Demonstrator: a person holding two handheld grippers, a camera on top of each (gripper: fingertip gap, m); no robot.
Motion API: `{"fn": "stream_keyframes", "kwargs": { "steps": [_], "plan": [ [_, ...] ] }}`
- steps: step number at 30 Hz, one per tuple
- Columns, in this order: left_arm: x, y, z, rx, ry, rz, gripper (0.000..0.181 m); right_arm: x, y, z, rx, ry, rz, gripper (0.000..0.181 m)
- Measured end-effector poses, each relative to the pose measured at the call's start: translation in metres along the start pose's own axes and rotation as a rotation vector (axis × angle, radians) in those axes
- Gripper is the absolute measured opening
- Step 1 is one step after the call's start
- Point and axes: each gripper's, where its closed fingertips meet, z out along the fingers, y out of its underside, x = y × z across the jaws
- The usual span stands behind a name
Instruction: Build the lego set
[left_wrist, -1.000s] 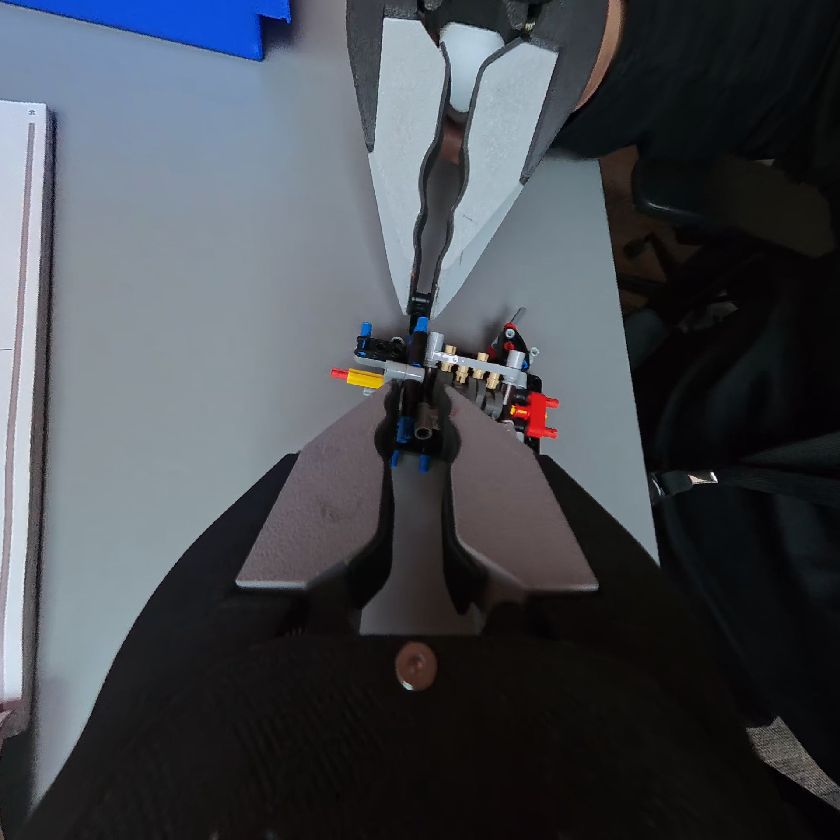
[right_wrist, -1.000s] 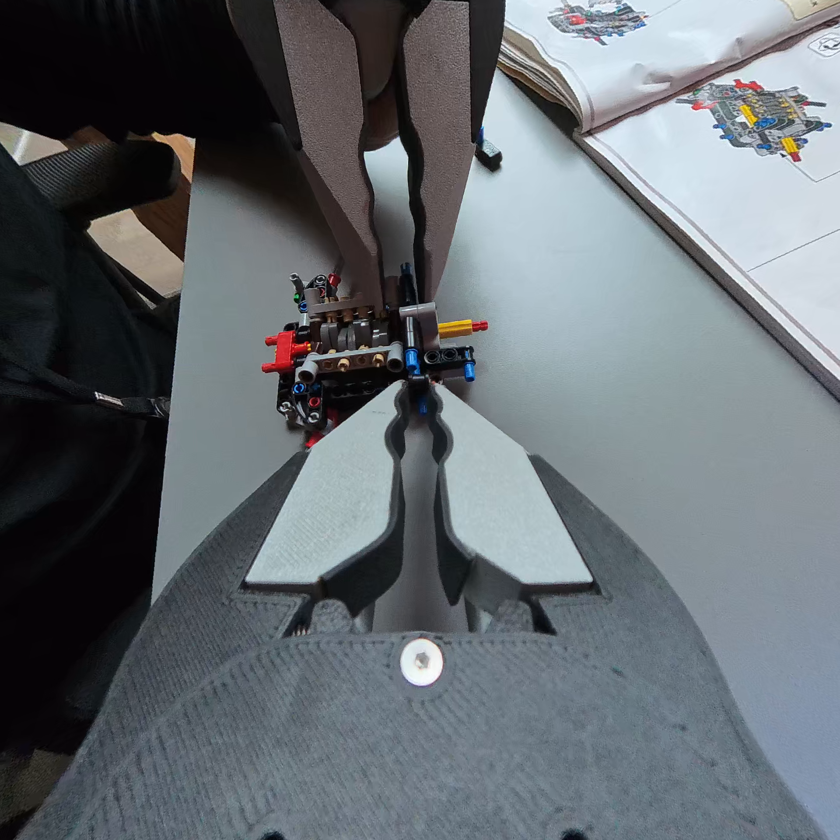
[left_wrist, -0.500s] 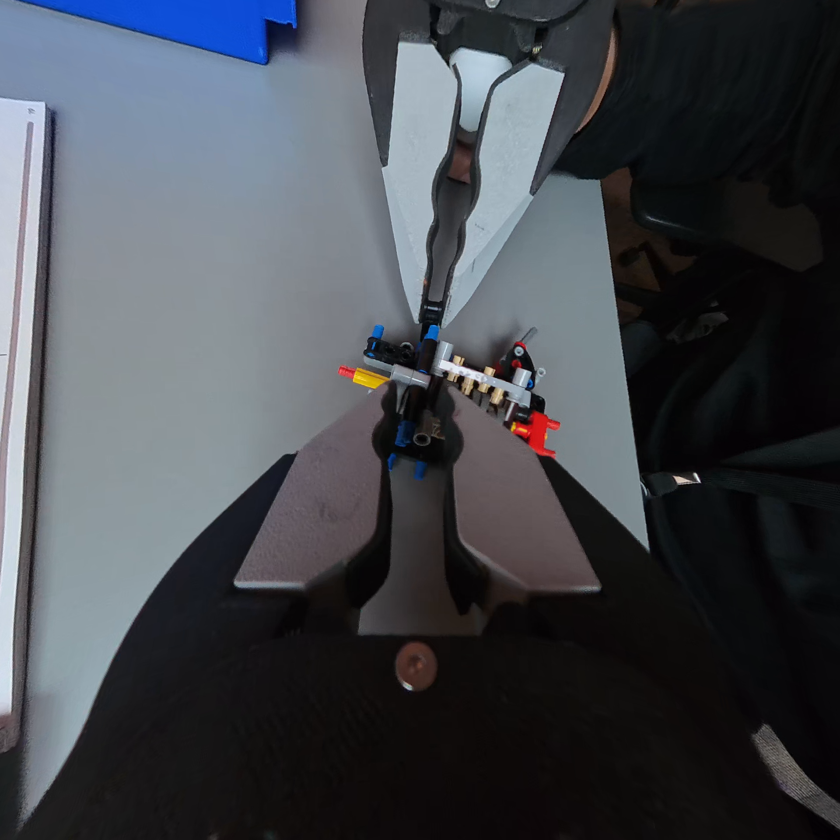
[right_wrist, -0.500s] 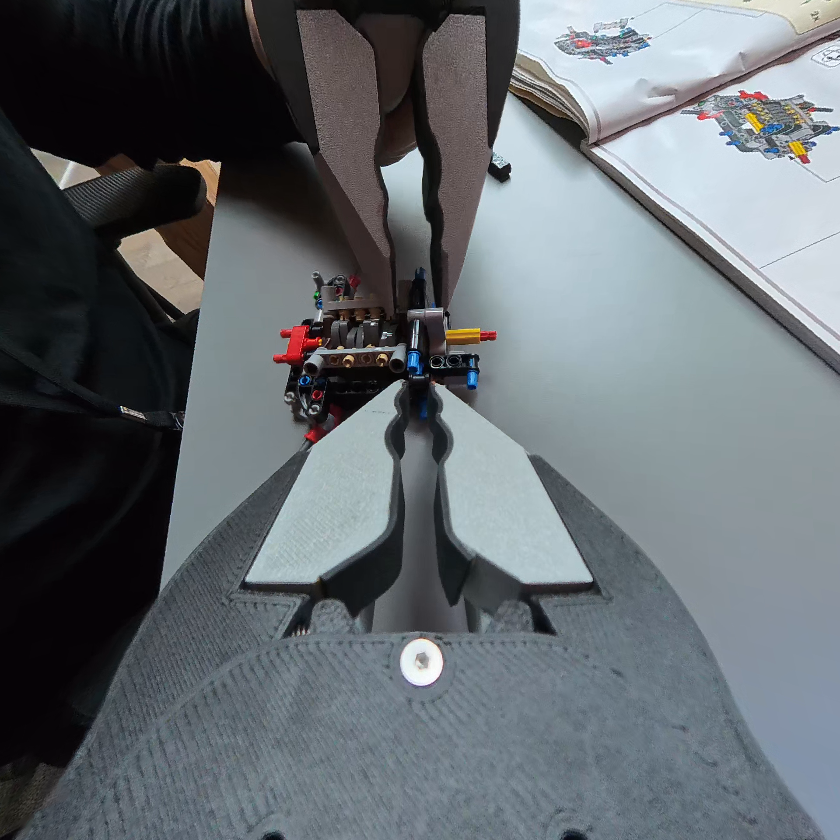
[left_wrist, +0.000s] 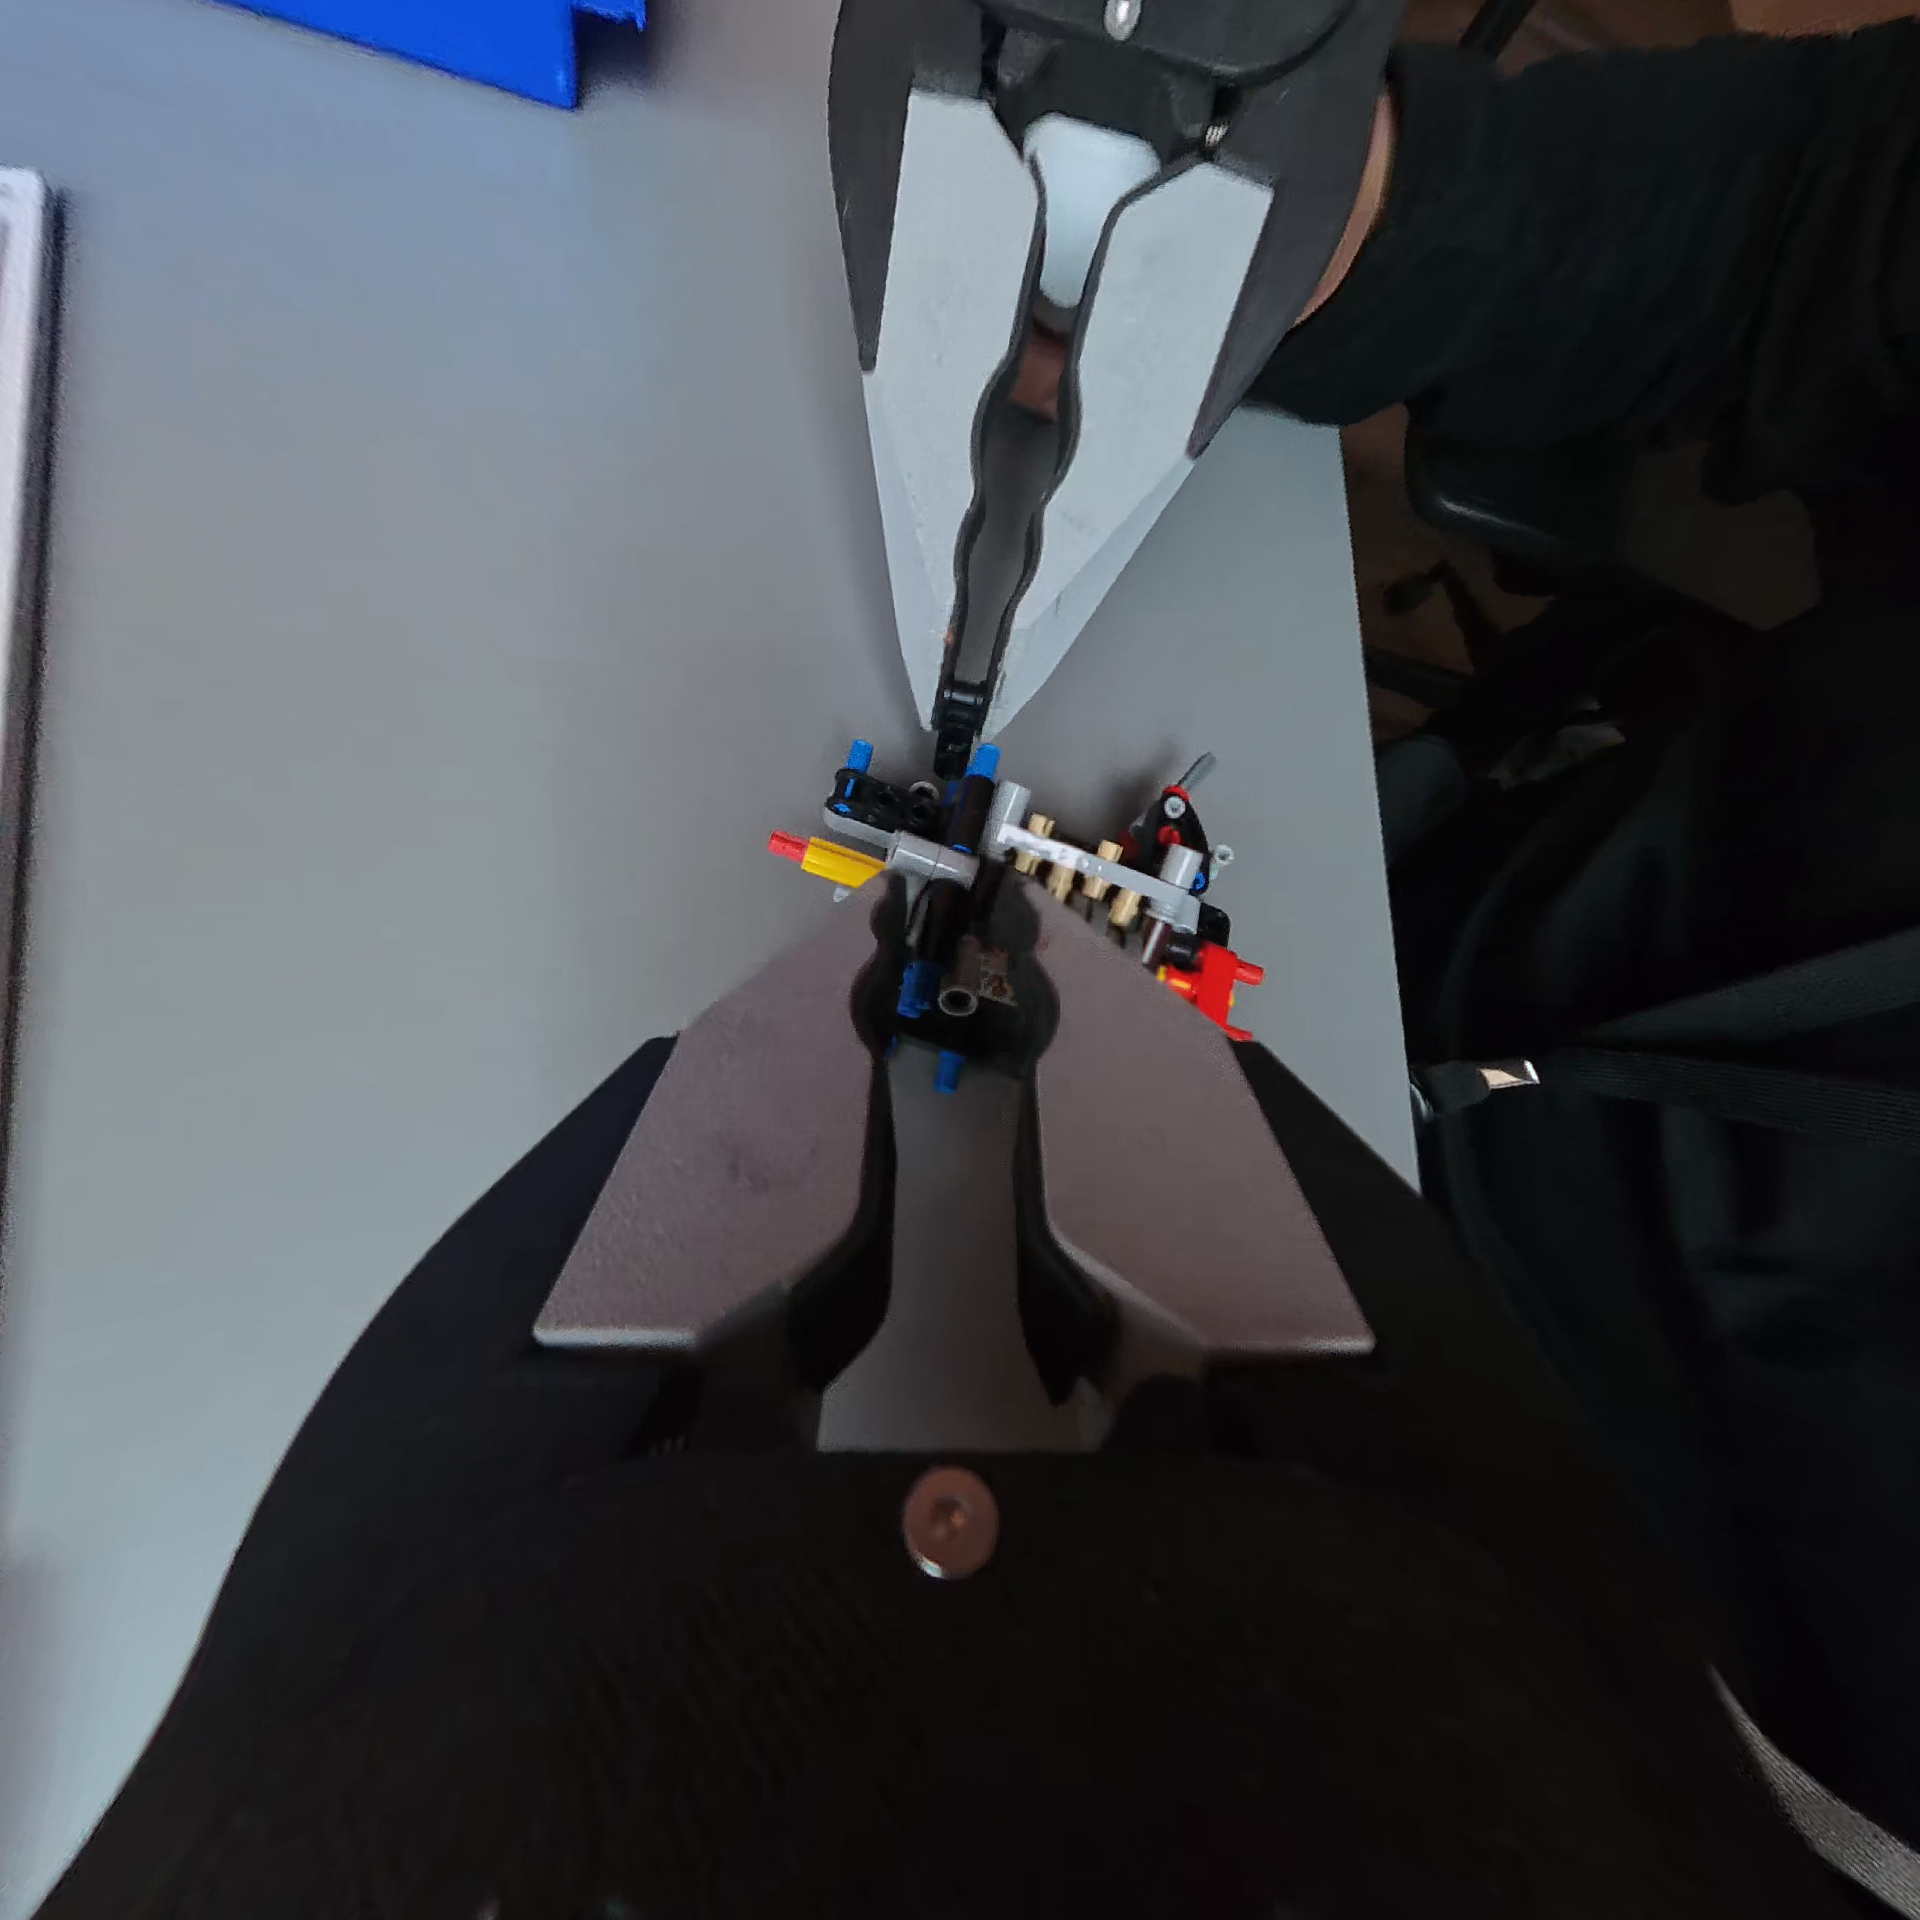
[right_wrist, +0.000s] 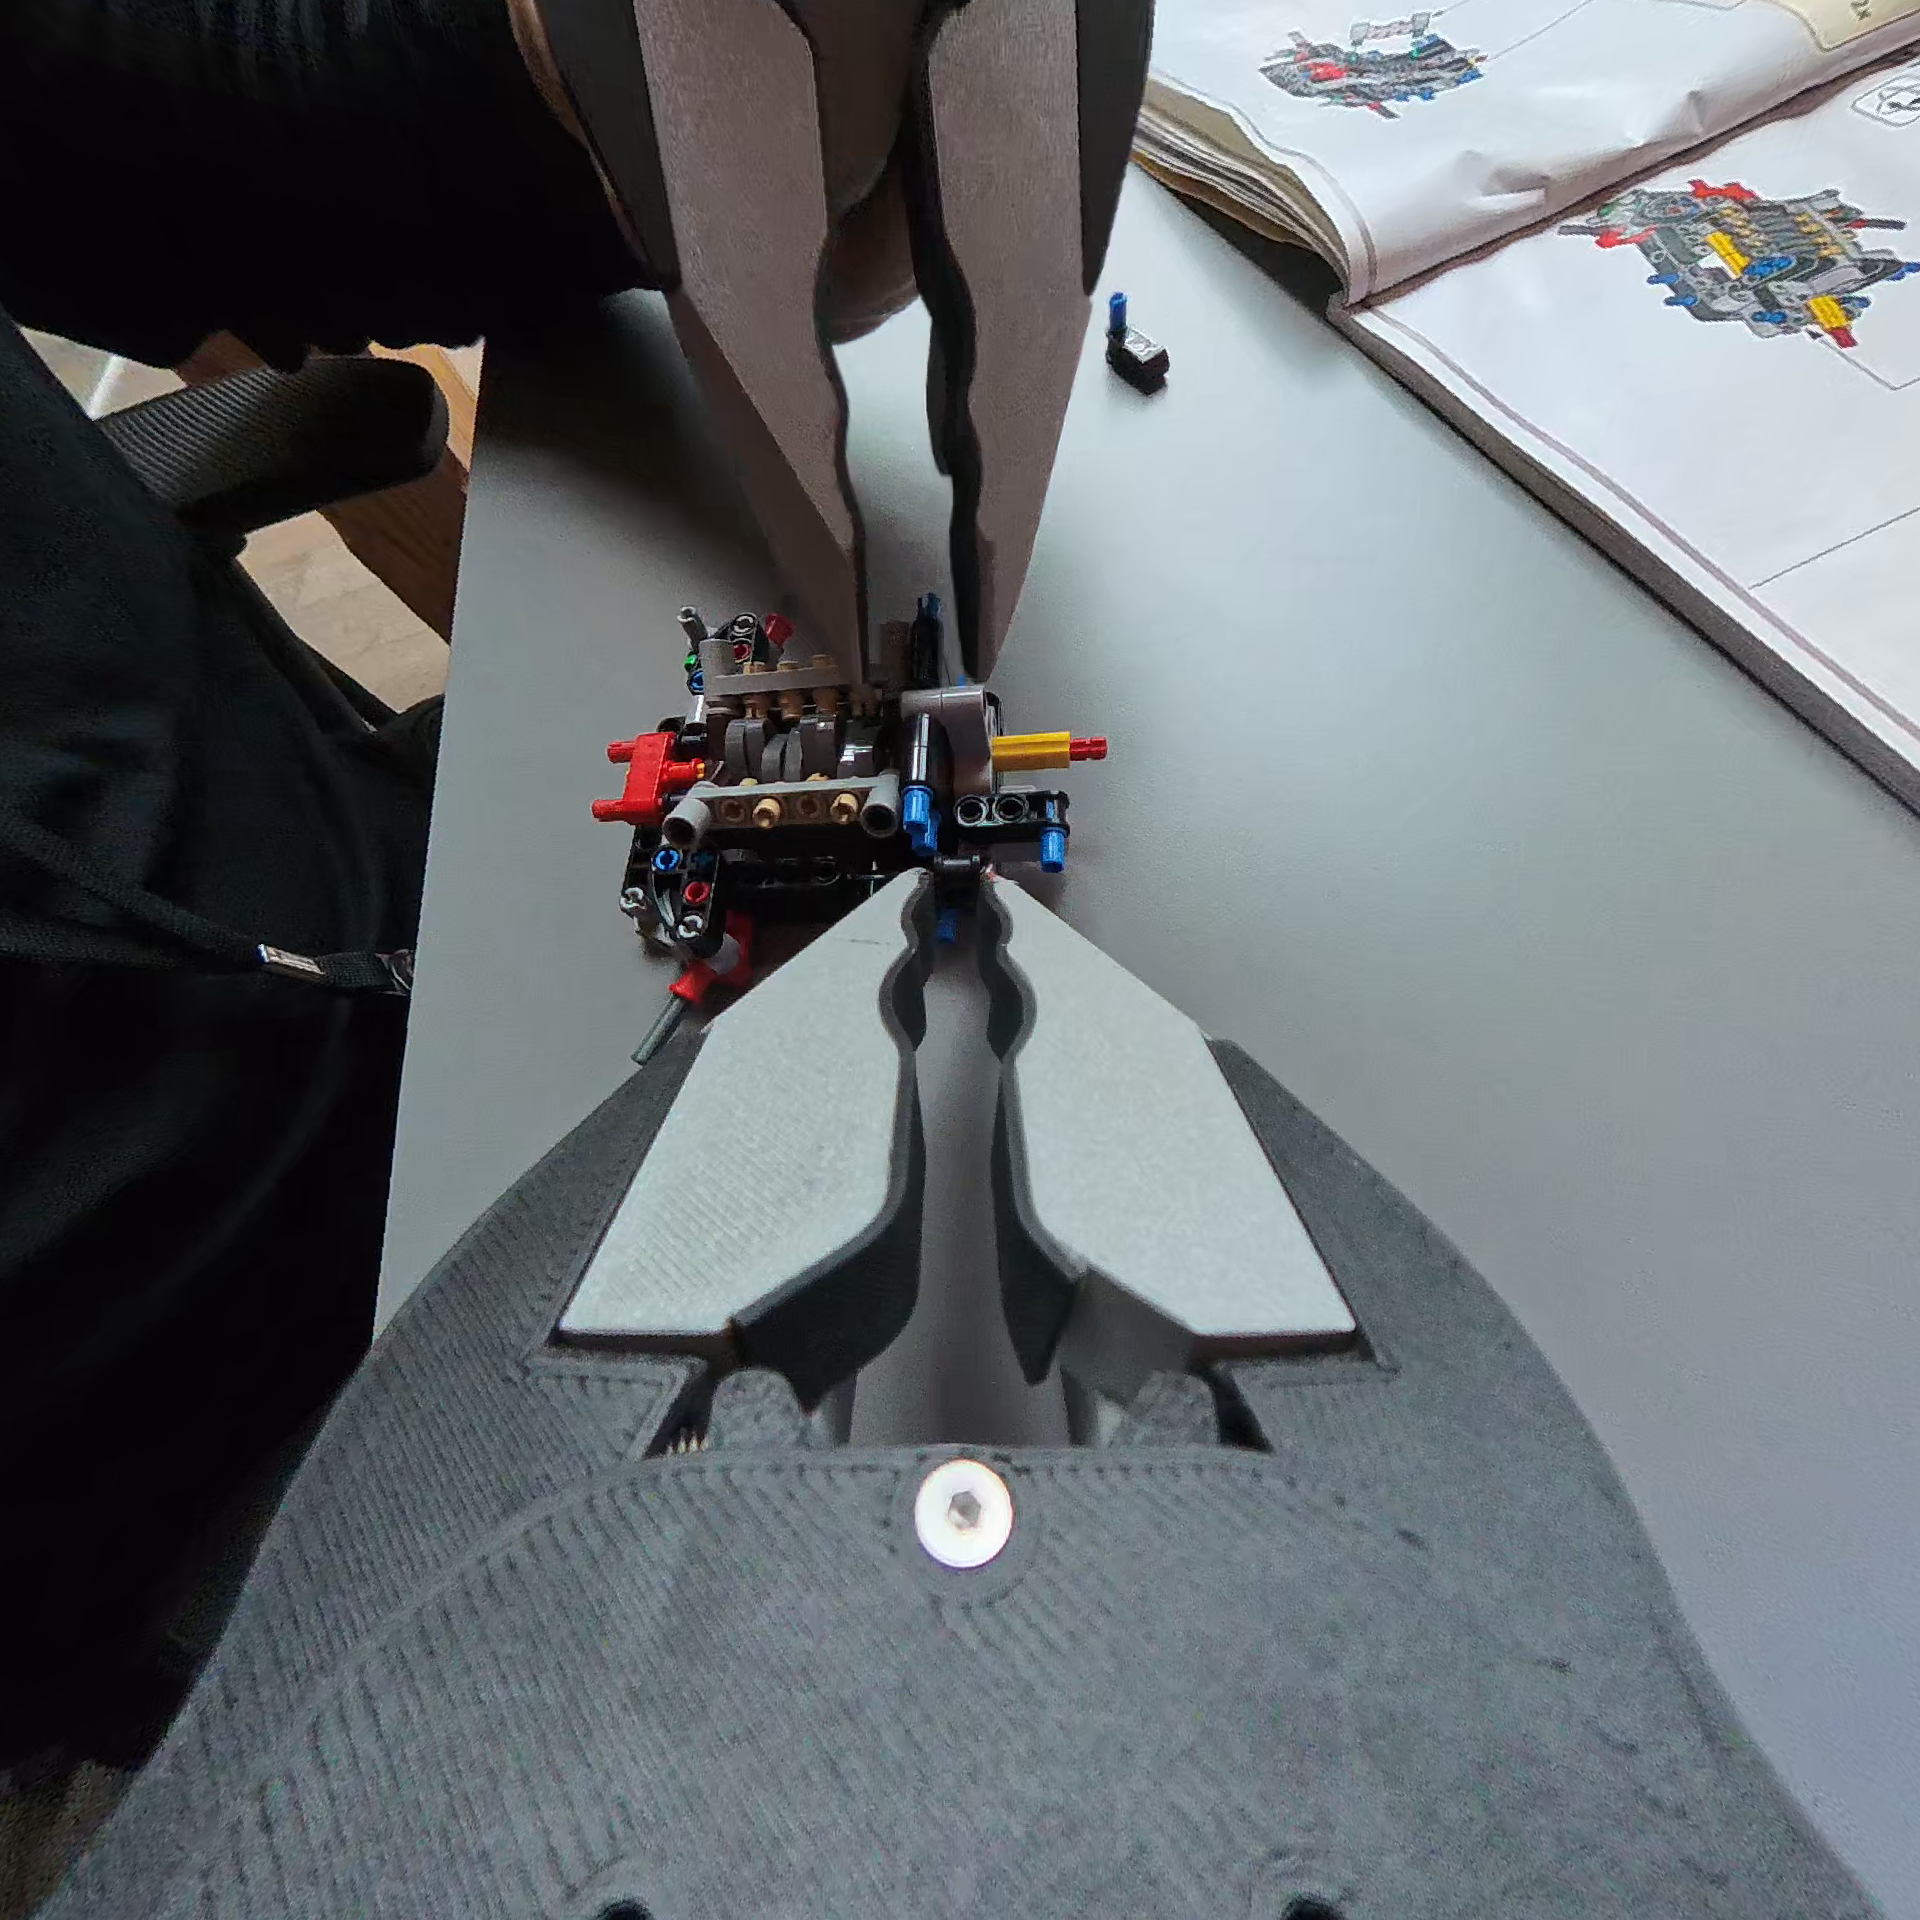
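Observation:
The partly built lego model (right_wrist: 821, 769), grey and black with tan pins, a red part and a yellow axle, sits on the grey table (right_wrist: 1351, 935). My left gripper (left_wrist: 956, 971) is shut on the model's near end, around a black beam with blue pins. It shows from the far side in the right wrist view (right_wrist: 914, 665). My right gripper (right_wrist: 951, 883) is shut on a small black connector piece (left_wrist: 958, 717). It holds that piece against the model's edge, between two blue pins. The model (left_wrist: 1049, 862) is slightly tilted.
An open instruction booklet (right_wrist: 1662, 312) lies at the right. A loose black piece with a blue pin (right_wrist: 1135, 348) lies near it. A blue bin (left_wrist: 436, 42) is at the far left. The table edge (left_wrist: 1371, 831) runs close beside the model, with a person's dark clothing beyond. My two grippers' fingertips are within a few centimetres of each other.
The model in my left gripper has tilted a little, its red end lower. My right gripper with the black piece stays at the model's edge.

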Motion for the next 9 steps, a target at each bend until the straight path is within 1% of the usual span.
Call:
{"fn": "stream_keyframes", "kwargs": {
  "steps": [2,4,7,9],
  "plan": [
    [-0.001,-0.008,-0.006,0.017,-0.022,0.033,0.018,-0.001,-0.002,0.0,0.011,-0.003,-0.003,0.004],
    [-0.004,-0.01,-0.006,-0.01,-0.05,0.069,0.02,-0.002,-0.002,0.0,0.016,-0.003,-0.007,0.004],
    [-0.001,-0.008,0.001,-0.063,-0.029,0.101,0.025,-0.004,-0.003,0.0,0.02,-0.004,-0.016,0.004],
    [0.001,-0.005,0.007,-0.097,-0.014,0.125,0.024,-0.004,-0.003,0.0,0.022,-0.004,-0.015,0.004]
  ]
}}
